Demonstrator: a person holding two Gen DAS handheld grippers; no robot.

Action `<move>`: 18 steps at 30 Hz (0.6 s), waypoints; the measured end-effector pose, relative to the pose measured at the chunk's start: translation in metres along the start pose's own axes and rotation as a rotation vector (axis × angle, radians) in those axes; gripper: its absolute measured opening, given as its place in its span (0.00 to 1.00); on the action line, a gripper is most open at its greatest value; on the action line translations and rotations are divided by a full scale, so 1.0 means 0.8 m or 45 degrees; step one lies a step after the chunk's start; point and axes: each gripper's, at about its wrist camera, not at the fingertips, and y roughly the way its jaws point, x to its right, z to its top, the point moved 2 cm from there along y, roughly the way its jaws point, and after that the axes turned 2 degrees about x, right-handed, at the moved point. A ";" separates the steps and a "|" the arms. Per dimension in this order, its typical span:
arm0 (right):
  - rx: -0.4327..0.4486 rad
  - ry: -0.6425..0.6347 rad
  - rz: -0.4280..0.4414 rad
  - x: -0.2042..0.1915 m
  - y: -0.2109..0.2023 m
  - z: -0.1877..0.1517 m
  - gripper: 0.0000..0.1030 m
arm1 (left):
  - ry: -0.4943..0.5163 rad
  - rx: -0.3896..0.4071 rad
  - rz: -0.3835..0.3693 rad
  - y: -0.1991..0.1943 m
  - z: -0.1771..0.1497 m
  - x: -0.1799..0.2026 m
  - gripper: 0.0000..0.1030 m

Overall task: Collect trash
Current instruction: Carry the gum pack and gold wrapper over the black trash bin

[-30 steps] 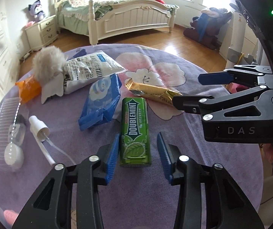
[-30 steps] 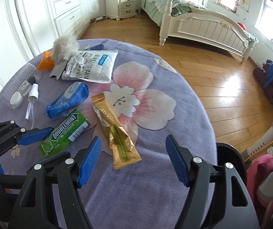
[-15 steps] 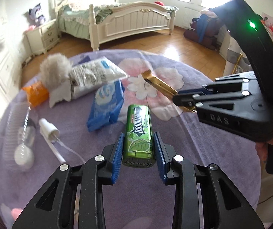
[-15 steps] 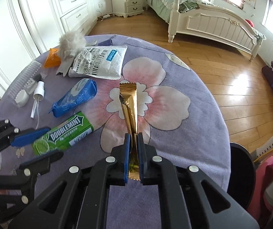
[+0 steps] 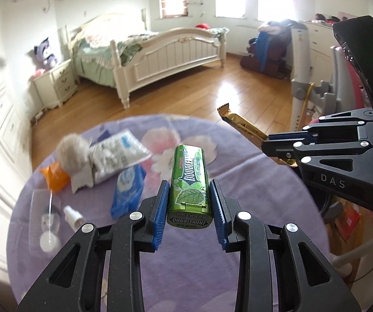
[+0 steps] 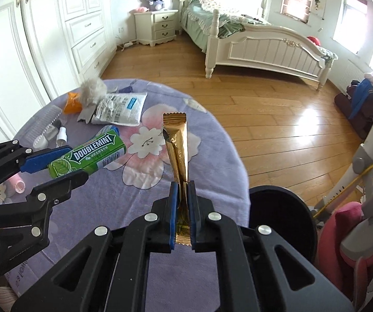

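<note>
My left gripper (image 5: 189, 202) is shut on a green Doublemint gum pack (image 5: 189, 182) and holds it above the round purple table (image 5: 186, 273). The pack also shows in the right wrist view (image 6: 90, 156). My right gripper (image 6: 182, 202) is shut on a gold wrapper (image 6: 177, 145), held upright over the table's right side; it also shows in the left wrist view (image 5: 241, 127). On the table lie a blue packet (image 5: 127, 189), a white plastic bag (image 5: 116, 158), an orange wrapper (image 5: 55, 178) and a grey fluff ball (image 5: 73, 152).
A black bin (image 6: 282, 215) stands on the floor just off the table's right edge. A clear tray (image 5: 39, 221) and a white pump nozzle (image 5: 73, 214) lie at the table's left. A bed (image 6: 259, 41) and wood floor lie beyond.
Both grippers closed on their items a half second ago and have since lifted them off the table; the gum pack and the gold wrapper now hang in the air.
</note>
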 end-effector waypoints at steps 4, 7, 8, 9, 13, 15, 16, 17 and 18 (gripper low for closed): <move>0.027 0.032 -0.038 0.018 -0.017 -0.003 0.07 | 0.036 0.041 -0.033 -0.011 0.019 0.023 0.31; 0.032 0.070 -0.070 0.033 -0.024 -0.010 0.07 | 0.074 0.064 -0.067 -0.011 0.034 0.047 0.31; 0.033 0.081 -0.084 0.039 -0.027 -0.013 0.07 | 0.083 0.070 -0.075 -0.009 0.035 0.054 0.31; 0.033 0.092 -0.097 0.045 -0.029 -0.014 0.07 | 0.099 0.077 -0.092 -0.008 0.040 0.065 0.31; 0.036 0.146 -0.160 0.073 -0.041 -0.027 0.07 | 0.149 0.095 -0.151 0.001 0.054 0.101 0.31; 0.032 0.183 -0.194 0.090 -0.046 -0.037 0.07 | 0.168 0.094 -0.179 0.009 0.059 0.118 0.31; 0.029 0.194 -0.207 0.097 -0.048 -0.041 0.07 | 0.180 0.091 -0.196 0.014 0.061 0.130 0.31; 0.022 0.215 -0.223 0.107 -0.049 -0.046 0.07 | 0.193 0.086 -0.211 0.019 0.062 0.139 0.31; 0.015 0.234 -0.237 0.115 -0.049 -0.052 0.07 | 0.202 0.081 -0.224 0.022 0.062 0.148 0.31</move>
